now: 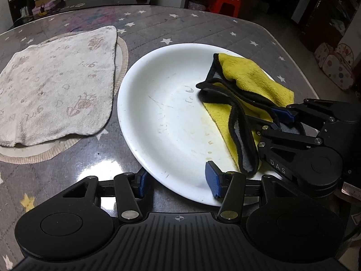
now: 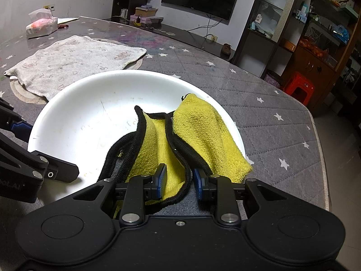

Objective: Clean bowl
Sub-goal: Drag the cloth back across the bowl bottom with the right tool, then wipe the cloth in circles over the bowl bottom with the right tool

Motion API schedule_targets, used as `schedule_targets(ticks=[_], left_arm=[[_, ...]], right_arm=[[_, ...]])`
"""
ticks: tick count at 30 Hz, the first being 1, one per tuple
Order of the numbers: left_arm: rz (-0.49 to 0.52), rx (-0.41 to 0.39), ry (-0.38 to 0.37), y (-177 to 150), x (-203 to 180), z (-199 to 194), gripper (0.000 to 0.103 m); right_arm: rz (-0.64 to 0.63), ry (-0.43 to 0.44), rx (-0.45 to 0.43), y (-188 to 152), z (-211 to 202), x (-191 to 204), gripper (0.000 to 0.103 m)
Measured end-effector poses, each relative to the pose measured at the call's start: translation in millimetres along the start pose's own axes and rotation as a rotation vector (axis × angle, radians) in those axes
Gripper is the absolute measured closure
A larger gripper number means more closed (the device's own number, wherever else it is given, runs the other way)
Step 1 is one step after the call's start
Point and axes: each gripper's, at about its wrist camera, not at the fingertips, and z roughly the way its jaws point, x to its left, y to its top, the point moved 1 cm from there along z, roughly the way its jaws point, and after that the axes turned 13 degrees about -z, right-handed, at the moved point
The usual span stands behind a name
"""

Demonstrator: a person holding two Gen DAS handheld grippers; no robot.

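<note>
A wide white bowl (image 1: 171, 103) sits on the grey star-patterned table, with faint yellowish smears and scratches on its inside. A yellow cloth (image 2: 203, 131) with black edging lies bunched on the bowl's right side and spills over the rim. My right gripper (image 2: 180, 181) is shut on the near fold of that cloth; in the left wrist view the right gripper (image 1: 276, 120) reaches in from the right. My left gripper (image 1: 178, 180) is open astride the bowl's near rim, one pad outside the bowl and one above its inside, holding nothing.
A worn white towel (image 1: 56, 85) lies on a round mat (image 1: 123, 54) left of the bowl. A tissue pack (image 2: 41, 23) stands at the table's far end. The table edge (image 2: 320, 149) runs close on the right, with a red stool (image 2: 300, 87) beyond.
</note>
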Motion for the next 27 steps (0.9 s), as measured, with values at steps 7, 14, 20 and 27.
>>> schedule_targets(ticks=[7,14,20,27], left_arm=[[0.019,-0.021,0.010,-2.3,-0.9,-0.8,0.054],[0.029,-0.022,0.002,-2.8,1.0,-1.6,0.057],[0.039,-0.022,0.003,-1.2,1.7,-1.8,0.058],[0.052,-0.023,0.008,5.0,6.0,0.3,0.062]], right_arm=[[0.005,0.000,-0.001,-0.7,0.1,-0.4,0.075],[0.016,-0.002,-0.002,3.0,4.6,-2.4,0.075],[0.025,-0.006,-0.002,6.5,8.9,-5.0,0.075],[0.022,-0.013,-0.001,13.3,16.5,-7.7,0.075]])
